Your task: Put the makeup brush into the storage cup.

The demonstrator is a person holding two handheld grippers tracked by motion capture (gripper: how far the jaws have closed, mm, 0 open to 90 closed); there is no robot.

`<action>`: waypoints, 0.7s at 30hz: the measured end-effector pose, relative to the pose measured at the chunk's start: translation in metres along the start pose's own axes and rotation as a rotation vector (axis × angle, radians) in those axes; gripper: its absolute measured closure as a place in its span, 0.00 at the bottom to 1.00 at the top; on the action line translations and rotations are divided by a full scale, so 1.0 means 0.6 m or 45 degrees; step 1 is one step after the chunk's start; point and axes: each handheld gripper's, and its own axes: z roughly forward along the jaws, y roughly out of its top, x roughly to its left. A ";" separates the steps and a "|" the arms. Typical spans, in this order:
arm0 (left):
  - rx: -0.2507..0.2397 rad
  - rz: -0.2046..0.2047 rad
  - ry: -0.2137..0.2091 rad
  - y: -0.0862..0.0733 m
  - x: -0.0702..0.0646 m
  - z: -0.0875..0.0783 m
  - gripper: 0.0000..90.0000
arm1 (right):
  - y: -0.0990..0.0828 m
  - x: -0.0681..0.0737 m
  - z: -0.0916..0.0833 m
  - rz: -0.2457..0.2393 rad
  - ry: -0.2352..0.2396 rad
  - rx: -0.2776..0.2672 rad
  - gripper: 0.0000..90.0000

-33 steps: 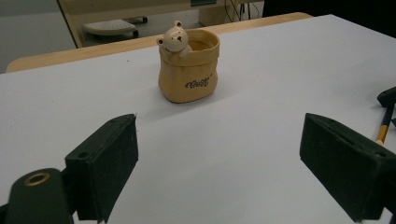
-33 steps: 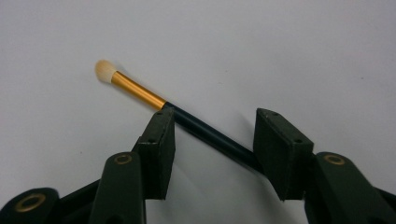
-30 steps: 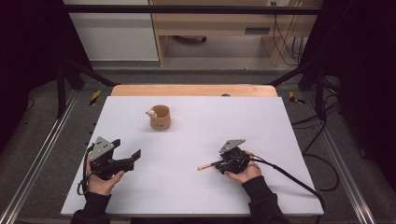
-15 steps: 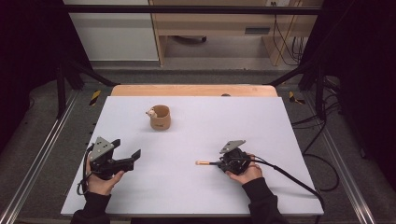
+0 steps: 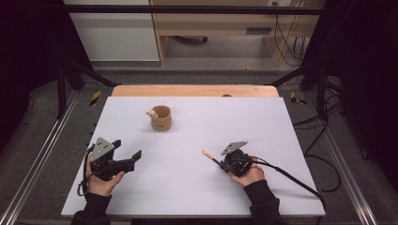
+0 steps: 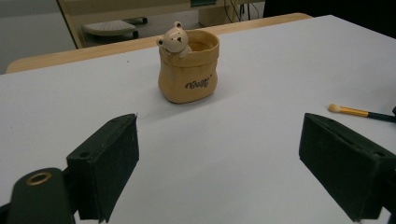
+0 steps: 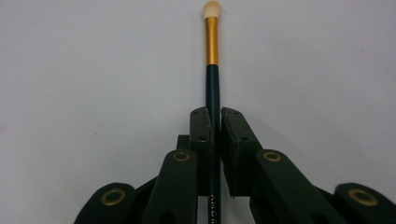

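Note:
A thin makeup brush (image 7: 212,60) with a dark handle, gold ferrule and pale tip lies low over the white table. My right gripper (image 7: 215,116) is shut on its handle, and its jaws have just been closing on it. In the high view that gripper (image 5: 219,163) sits at the front right, and the brush (image 5: 209,156) points away to the left. A tan sack-shaped pot with a small bear on its rim (image 5: 161,118) stands upright at the back left. My left gripper (image 5: 127,150) rests at the front left, open and empty, facing the pot (image 6: 189,70).
A white sheet (image 5: 281,126) covers the table, with a bare wooden strip (image 5: 192,90) along the far edge. Metal rails run down both sides. The right gripper's cable (image 5: 291,178) trails off to the front right.
The right gripper's jaws have closed onto the brush handle, and the brush tip has swung slightly away from me. Both hands stayed in place.

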 end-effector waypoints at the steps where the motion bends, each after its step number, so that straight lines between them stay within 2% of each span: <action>1: 0.000 0.000 0.000 0.000 0.000 0.000 0.13 | 0.000 0.000 0.000 0.000 0.000 0.000 0.93; 6: 0.003 0.002 -0.002 0.000 0.000 0.000 0.13 | 0.000 -0.001 -0.001 0.002 0.000 0.012 0.92; 10: 0.006 0.003 -0.004 0.000 0.000 0.000 0.13 | 0.004 -0.002 -0.009 0.004 0.017 -0.021 0.84; 15: 0.006 0.004 -0.003 0.000 0.000 0.001 0.13 | 0.016 -0.007 -0.024 0.003 0.022 -0.022 0.79; 21: 0.011 0.008 -0.006 0.000 -0.001 0.002 0.13 | 0.040 -0.011 -0.040 -0.021 0.024 0.039 0.75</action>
